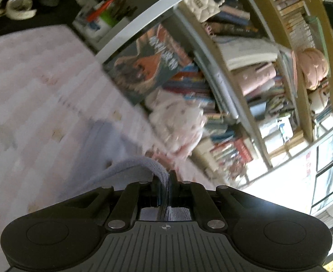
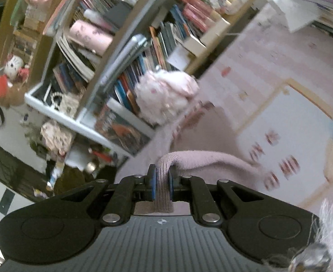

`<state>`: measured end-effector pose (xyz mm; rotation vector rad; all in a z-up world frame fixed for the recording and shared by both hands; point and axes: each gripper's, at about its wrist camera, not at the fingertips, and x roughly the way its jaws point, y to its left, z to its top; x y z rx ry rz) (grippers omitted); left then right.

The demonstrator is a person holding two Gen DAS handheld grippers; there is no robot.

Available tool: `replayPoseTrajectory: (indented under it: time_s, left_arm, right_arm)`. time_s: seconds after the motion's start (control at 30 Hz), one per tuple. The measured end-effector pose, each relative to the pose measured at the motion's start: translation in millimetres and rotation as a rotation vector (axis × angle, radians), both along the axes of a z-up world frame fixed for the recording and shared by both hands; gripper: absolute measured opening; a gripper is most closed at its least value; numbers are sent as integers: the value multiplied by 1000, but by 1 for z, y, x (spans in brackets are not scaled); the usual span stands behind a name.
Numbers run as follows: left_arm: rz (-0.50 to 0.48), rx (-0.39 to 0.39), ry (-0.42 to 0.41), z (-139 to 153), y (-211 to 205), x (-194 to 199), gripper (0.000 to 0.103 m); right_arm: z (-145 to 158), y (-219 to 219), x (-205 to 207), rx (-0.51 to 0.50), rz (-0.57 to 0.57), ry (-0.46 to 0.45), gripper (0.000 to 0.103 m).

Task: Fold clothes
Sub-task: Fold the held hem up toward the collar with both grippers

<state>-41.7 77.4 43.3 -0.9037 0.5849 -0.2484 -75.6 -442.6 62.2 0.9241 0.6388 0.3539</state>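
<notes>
A pale pink knit garment (image 1: 112, 140) lies on the pink striped bedspread (image 1: 30, 79). Its ribbed edge (image 1: 143, 165) rises off the bed into my left gripper (image 1: 164, 176), which is shut on it. In the right wrist view another ribbed edge of the same garment (image 2: 189, 158) runs between the blue pads, and my right gripper (image 2: 163, 174) is shut on it. From there the cloth drapes away to the right over the bedspread (image 2: 268, 52). Both views are tilted and blurred.
A crowded bookshelf (image 1: 245, 79) stands right behind the bed. A pink and white plush toy (image 1: 180, 122) leans against it at the bed's edge, also the plush toy (image 2: 166, 93) in the right wrist view. A cluttered dark desk (image 1: 53, 6) lies beyond the bed's far corner.
</notes>
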Motion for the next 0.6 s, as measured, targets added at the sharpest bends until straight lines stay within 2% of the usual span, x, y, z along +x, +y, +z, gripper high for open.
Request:
replayPoseTrajectory:
  time_s: [0.27, 0.43, 0.6]
  left_arm:
    - [-13, 2, 43, -12, 7, 75, 5]
    - [-31, 29, 130, -34, 7, 110, 5]
    - [-57, 89, 189, -48, 4, 129, 6]
  right_arm:
    - [-1, 21, 75, -56, -54, -8, 10]
    - [-21, 29, 111, -108, -77, 57, 10]
    - [-38, 36, 133, -169, -86, 133, 10]
